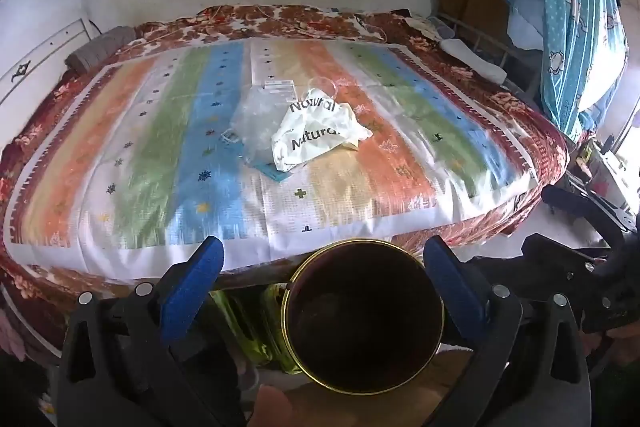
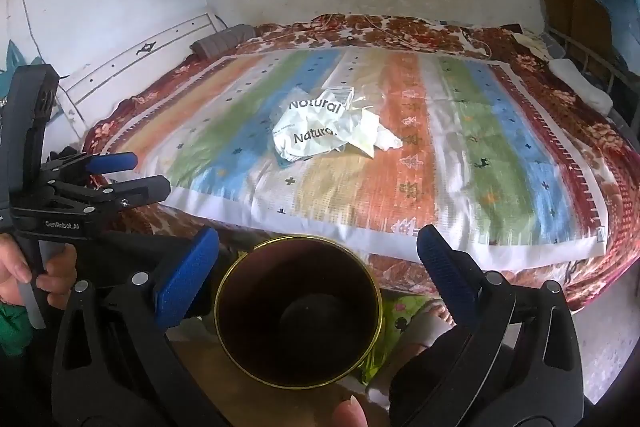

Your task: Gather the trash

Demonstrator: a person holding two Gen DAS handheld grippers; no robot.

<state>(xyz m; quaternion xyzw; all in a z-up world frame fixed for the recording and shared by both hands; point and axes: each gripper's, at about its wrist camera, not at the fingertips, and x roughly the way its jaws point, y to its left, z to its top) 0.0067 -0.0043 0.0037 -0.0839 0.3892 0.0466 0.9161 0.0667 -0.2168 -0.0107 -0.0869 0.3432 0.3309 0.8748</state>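
A crumpled white "Natural" bag [image 1: 316,131] lies mid-bed with clear plastic wrapping [image 1: 256,115] beside it; the bag also shows in the right wrist view [image 2: 316,131]. A dark round bin with a gold rim [image 1: 364,319] stands below the bed's near edge, also in the right wrist view [image 2: 298,311]. My left gripper [image 1: 324,267] is open, fingers either side of the bin's rim above it. My right gripper [image 2: 318,259] is open over the same bin. Both are empty. The left gripper shows at the left of the right wrist view [image 2: 132,175].
The bed has a striped cloth [image 1: 160,155] over a floral blanket [image 1: 532,131]. A grey pillow [image 1: 100,47] lies at the far left. Hanging clothes [image 1: 576,11] and a metal rack stand at the right. A bare foot [image 2: 436,319] is beside the bin.
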